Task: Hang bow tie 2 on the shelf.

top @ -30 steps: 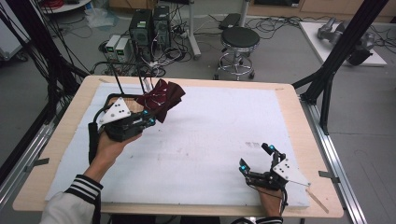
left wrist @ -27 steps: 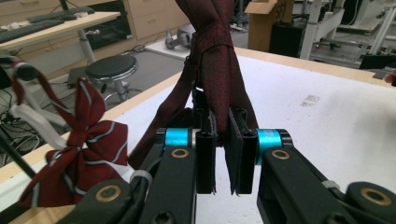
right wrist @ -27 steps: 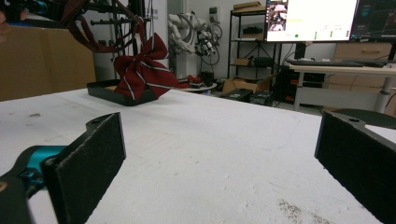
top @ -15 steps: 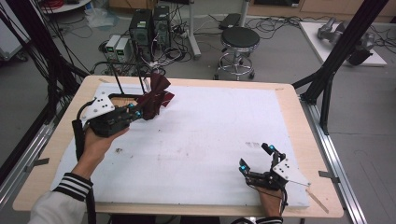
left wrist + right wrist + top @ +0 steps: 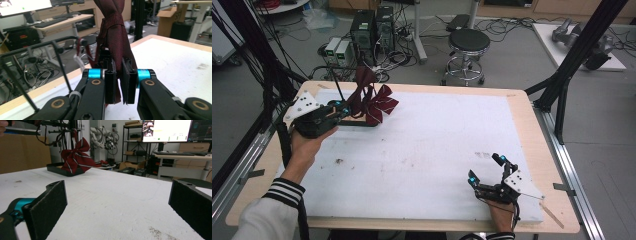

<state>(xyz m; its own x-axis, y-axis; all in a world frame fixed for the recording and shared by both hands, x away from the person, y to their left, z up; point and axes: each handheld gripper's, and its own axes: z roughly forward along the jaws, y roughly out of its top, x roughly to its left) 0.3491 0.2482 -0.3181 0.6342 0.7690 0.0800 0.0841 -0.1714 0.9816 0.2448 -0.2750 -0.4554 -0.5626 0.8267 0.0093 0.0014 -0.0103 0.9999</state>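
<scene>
The dark red striped fabric bow tie point(image 5: 372, 100) hangs upright, perhaps slightly tilted, clamped by the level left gripper point(image 5: 343, 107) at the far left; the right gripper point(image 5: 488, 170) rests with jaws apart.

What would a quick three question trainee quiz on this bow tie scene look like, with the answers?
1. True or false: the left gripper is shut on the dark red bow tie.
2. How do the right gripper jaws stand?
3. What sits under the bow tie: A, a black rack base; B, a stool?

Key: 1 true. 2 wide open, nothing between them. 3 A.
</scene>
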